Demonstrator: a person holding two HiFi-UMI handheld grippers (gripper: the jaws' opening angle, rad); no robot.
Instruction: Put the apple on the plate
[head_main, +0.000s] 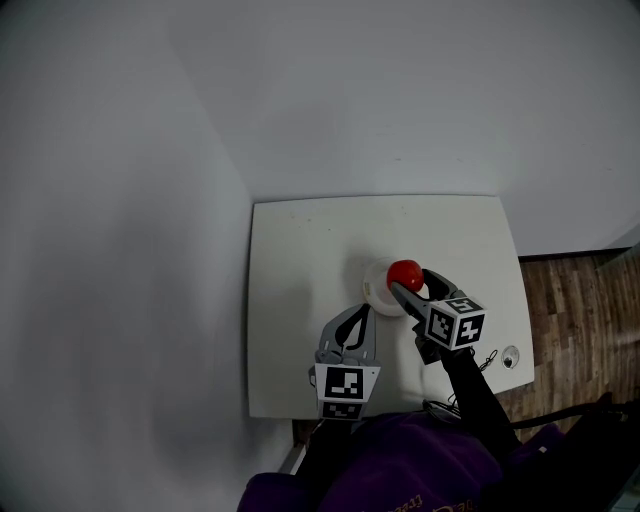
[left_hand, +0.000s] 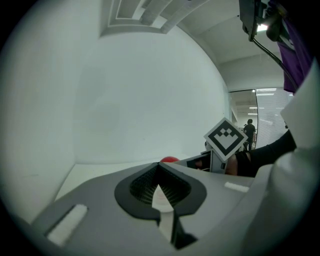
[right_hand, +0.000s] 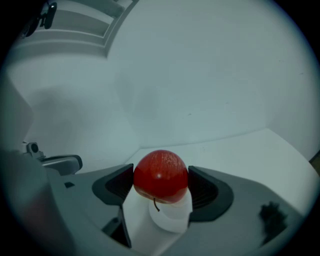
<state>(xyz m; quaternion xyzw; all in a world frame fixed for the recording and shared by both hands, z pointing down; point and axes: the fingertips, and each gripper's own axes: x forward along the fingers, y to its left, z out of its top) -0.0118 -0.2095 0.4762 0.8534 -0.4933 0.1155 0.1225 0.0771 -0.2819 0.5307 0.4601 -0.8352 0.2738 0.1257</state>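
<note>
Left tool (left_hand: 159, 167) pinched together, empty, right tool (right_hand: 161, 184) clamping red apple (right_hand: 160, 172) — stem downward — apparently just over white plate (head_main: 377, 291)

The head view looks steeply down from well above the white rectangular table (head_main: 300, 260), while both gripper views sit low, close behind their jaws, facing the plain white wall (right_hand: 210, 75), all three sharing the round red apple (head_main: 405, 273).

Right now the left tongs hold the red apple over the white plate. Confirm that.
Wrong tongs: the right tongs hold the apple over the plate, as the right gripper view shows. The left tongs are shut and empty.
</note>
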